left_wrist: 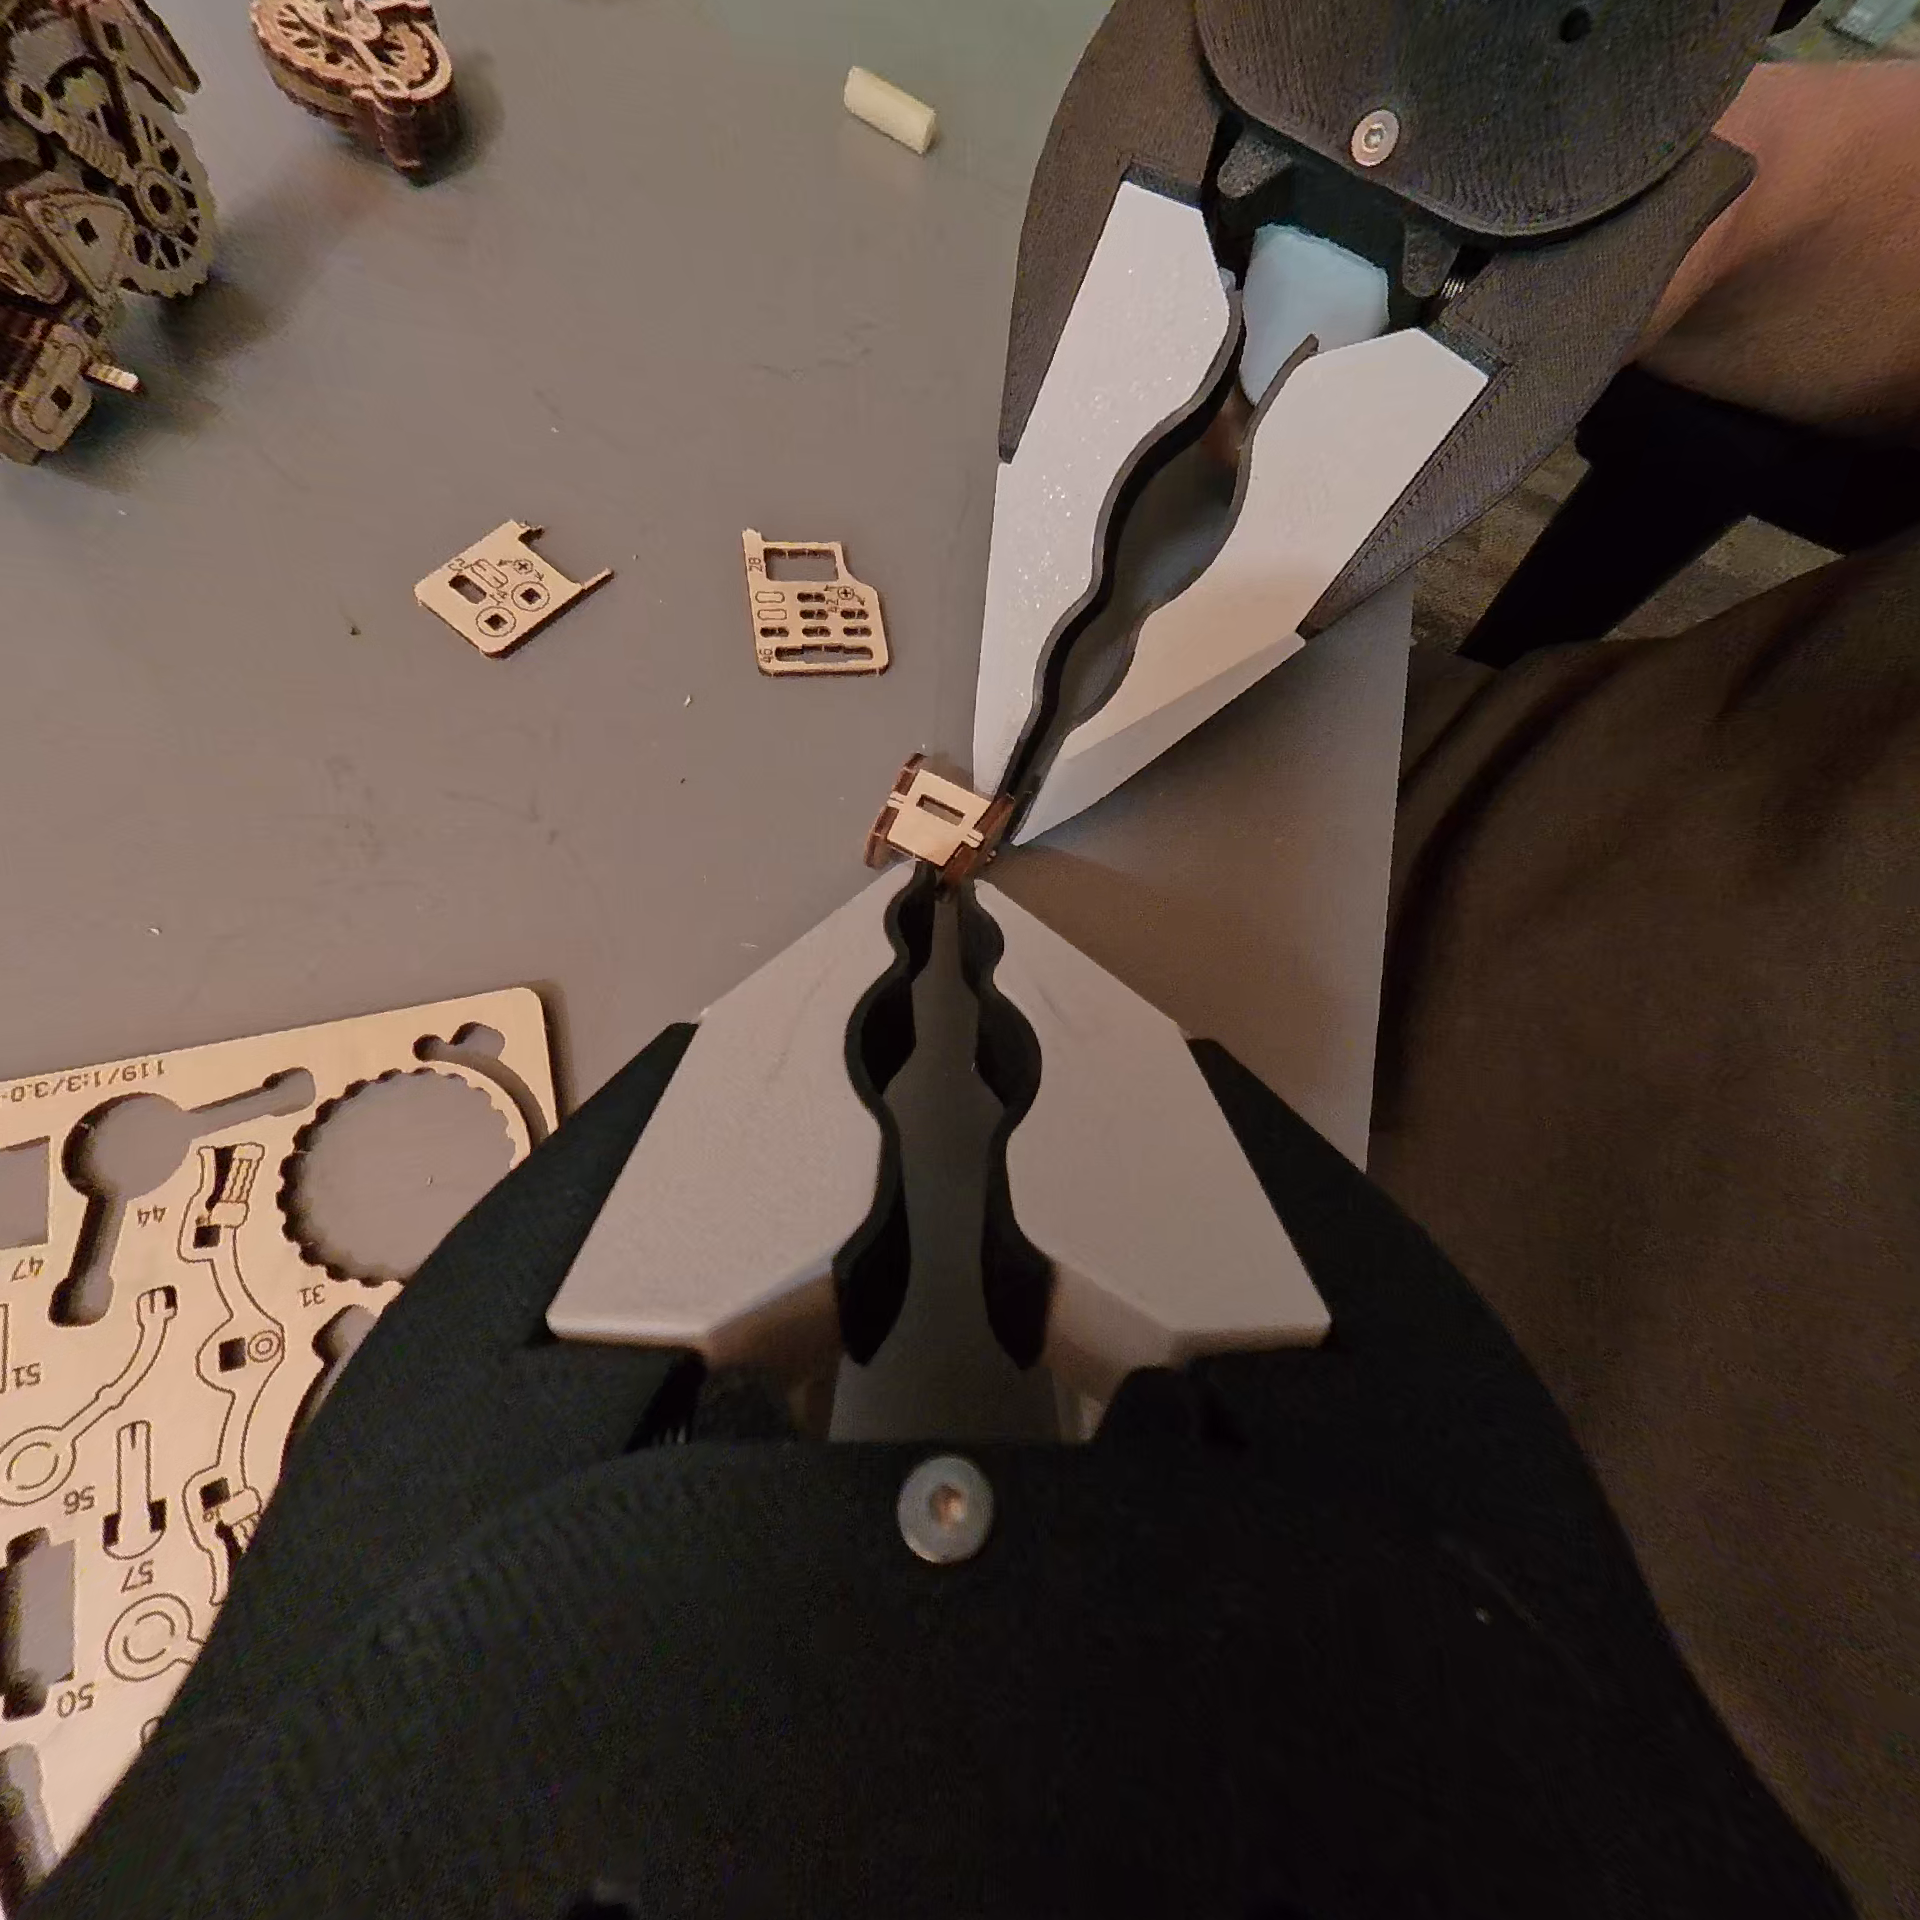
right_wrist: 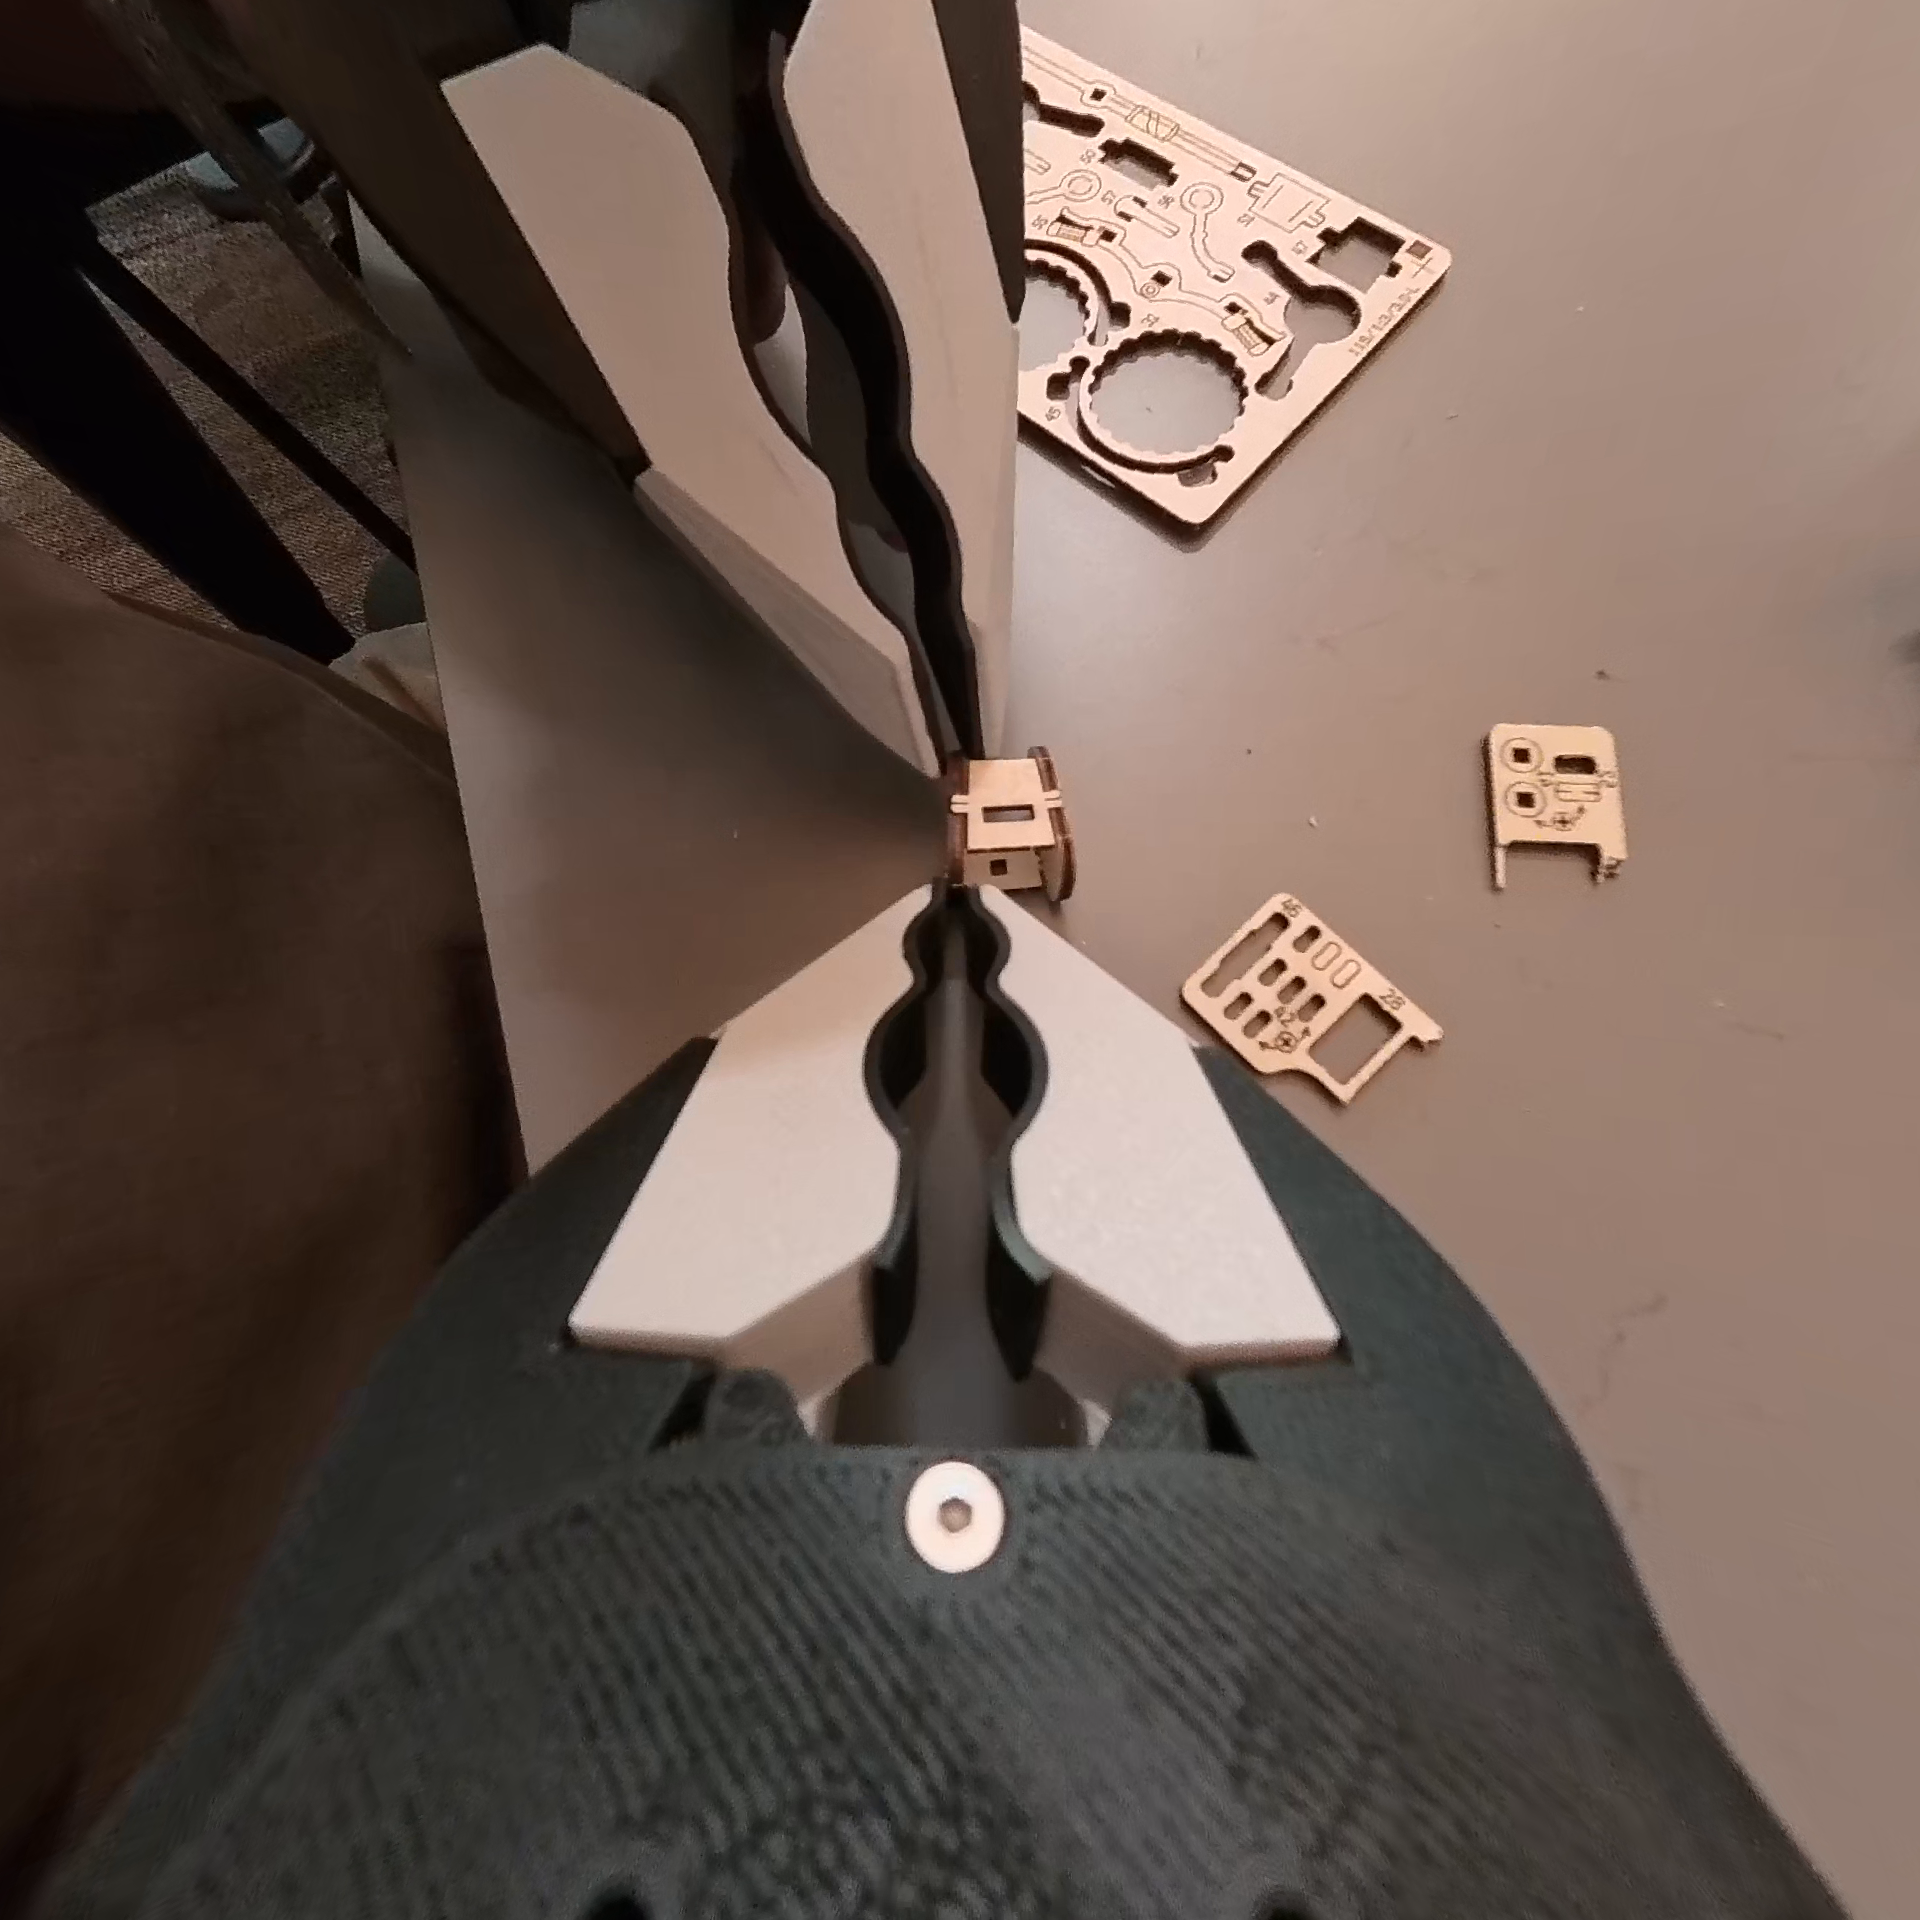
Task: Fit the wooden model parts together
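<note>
A small boxy wooden sub-assembly (left_wrist: pixel 935 823) made of slotted plates is held above the grey table between both grippers. My left gripper (left_wrist: pixel 943 881) is shut on its near edge. My right gripper (left_wrist: pixel 1013 805) comes in from the upper right and is shut on its right side. In the right wrist view the same sub-assembly (right_wrist: pixel 1006 823) sits just beyond my right gripper (right_wrist: pixel 954 888), with the left gripper (right_wrist: pixel 961 743) pinching it from above. Two loose flat wooden plates lie on the table: one with square holes (left_wrist: pixel 509 592) (right_wrist: pixel 1553 818) and one with many slots (left_wrist: pixel 816 606) (right_wrist: pixel 1311 997).
A laser-cut wooden parts sheet (left_wrist: pixel 239 1247) (right_wrist: pixel 1226 301) lies near the table edge. Assembled wooden gear models (left_wrist: pixel 99 197) (left_wrist: pixel 358 68) stand at the far left. A small cream cylinder (left_wrist: pixel 888 107) lies at the back. The table edge (left_wrist: pixel 1387 883) runs close by, a person's brown-clad lap (left_wrist: pixel 1662 1143) beyond.
</note>
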Demonstrator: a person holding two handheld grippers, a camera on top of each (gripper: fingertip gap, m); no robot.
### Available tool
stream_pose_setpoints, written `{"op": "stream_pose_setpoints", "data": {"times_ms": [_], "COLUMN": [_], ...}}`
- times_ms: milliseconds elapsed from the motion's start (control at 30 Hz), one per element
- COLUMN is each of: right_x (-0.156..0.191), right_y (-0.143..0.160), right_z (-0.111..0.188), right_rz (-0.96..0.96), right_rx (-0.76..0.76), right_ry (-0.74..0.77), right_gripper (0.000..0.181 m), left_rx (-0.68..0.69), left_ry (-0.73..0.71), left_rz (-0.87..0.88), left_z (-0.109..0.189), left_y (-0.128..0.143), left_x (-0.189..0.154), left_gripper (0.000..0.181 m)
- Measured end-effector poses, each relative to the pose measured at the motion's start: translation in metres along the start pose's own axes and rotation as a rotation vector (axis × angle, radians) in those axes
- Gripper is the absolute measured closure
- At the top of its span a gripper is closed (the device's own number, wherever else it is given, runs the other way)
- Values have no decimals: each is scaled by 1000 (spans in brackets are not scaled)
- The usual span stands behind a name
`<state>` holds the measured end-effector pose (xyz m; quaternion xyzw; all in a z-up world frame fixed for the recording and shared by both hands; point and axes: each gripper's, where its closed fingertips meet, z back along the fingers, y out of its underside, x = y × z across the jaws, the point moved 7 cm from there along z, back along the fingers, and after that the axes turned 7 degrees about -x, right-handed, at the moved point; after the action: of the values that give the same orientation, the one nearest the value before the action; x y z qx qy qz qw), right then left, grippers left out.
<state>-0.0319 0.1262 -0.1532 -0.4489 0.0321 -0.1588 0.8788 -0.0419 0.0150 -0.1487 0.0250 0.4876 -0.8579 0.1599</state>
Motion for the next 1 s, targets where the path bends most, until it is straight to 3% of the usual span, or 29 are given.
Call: {"op": "stream_pose_setpoints", "data": {"times_ms": [33, 1000], "right_x": [0, 5], "right_y": [0, -3], "right_z": [0, -3], "right_rz": [1, 40], "right_rx": [0, 39], "right_ry": [0, 48], "right_gripper": [180, 180], "left_rx": [0, 22], "left_ry": [0, -15], "left_rz": [-1, -36], "left_z": [0, 2], "left_y": [0, 2], "left_x": [0, -2], "left_gripper": [179, 179]}}
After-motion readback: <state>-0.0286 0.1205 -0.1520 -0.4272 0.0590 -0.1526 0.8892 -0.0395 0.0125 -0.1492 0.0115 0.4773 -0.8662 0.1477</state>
